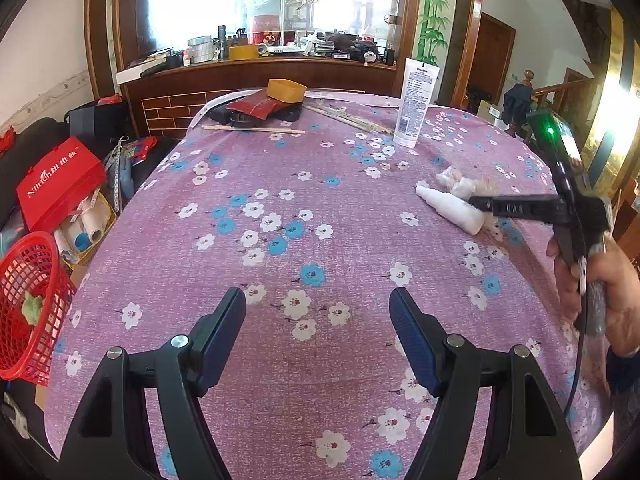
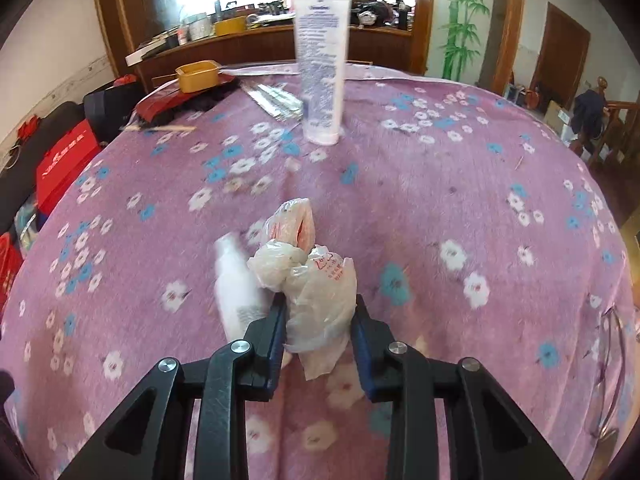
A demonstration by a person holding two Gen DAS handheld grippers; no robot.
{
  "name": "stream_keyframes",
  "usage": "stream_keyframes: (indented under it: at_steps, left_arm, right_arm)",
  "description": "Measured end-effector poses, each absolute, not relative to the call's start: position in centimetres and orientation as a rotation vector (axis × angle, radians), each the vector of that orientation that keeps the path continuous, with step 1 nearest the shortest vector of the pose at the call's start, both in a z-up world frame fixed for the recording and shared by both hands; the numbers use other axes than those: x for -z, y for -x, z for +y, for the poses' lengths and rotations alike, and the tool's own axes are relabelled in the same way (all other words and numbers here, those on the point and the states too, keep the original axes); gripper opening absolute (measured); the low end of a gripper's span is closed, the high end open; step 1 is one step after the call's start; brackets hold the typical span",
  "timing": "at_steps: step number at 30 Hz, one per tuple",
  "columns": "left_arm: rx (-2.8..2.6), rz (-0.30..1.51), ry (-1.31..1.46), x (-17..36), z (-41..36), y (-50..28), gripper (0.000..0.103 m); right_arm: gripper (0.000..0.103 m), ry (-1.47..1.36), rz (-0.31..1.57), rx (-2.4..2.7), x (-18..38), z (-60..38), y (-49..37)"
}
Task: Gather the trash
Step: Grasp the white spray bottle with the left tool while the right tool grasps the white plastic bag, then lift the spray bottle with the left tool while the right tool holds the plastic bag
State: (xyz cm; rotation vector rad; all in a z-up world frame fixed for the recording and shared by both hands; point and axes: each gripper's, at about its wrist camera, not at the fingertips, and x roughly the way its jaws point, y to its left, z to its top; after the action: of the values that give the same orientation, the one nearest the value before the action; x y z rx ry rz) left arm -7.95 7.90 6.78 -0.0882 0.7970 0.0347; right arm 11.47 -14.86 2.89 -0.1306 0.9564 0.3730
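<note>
A crumpled white plastic bag with red print lies on the purple floral tablecloth. My right gripper is shut on the bag's near end. A small white bottle lies on its side just left of the bag. In the left wrist view the bag and bottle are at the far right, with the right gripper over them. My left gripper is open and empty above the cloth. A red mesh basket stands off the table's left edge.
A tall white lotion tube stands upright at the far side. A yellow container on dark red items, chopsticks and thin strips lie at the far left. Red bags sit on the floor left.
</note>
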Motion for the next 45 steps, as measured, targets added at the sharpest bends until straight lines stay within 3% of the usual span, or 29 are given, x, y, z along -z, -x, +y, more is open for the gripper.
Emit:
stream_keyframes:
  at_steps: [5, 14, 15, 17, 25, 29, 36, 45]
  left_arm:
    - [-0.015, 0.801, 0.095, -7.0, 7.4, 7.7, 0.073]
    - [-0.108, 0.836, -0.011, -6.5, 7.3, 0.9, 0.072]
    - [-0.14, 0.869, -0.013, -5.7, 8.1, -0.2, 0.069]
    - [-0.144, 0.937, 0.052, -4.0, 10.4, -1.9, 0.044]
    - [-0.092, 0.956, 0.178, -1.6, 14.8, -1.9, 0.041]
    - [-0.121, 0.947, 0.151, -1.5, 13.8, -1.8, 0.029]
    - [-0.141, 0.912, 0.107, -1.9, 10.9, -1.5, 0.029]
    - [-0.23, 0.663, 0.08, -4.8, 7.6, -2.0, 0.029]
  right_arm:
    - [0.031, 0.068, 0.969, -0.544, -3.4, -12.5, -8.0]
    - [0.031, -0.024, 0.779, -0.431, -6.6, -12.0, -8.3]
    - [0.031, -0.061, 0.782, -0.445, -6.2, -12.2, -8.4]
    - [0.031, -0.095, 0.791, -0.463, -5.5, -12.6, -8.6]
    - [0.031, -0.099, 0.802, -0.485, -5.1, -13.6, -8.9]
    - [0.031, -0.095, 0.785, -0.504, -5.5, -13.3, -8.3]
    - [0.031, -0.042, 0.774, -0.516, -5.3, -11.9, -7.6]
    - [0.031, 0.029, 0.723, -0.496, -5.5, -10.7, -6.3]
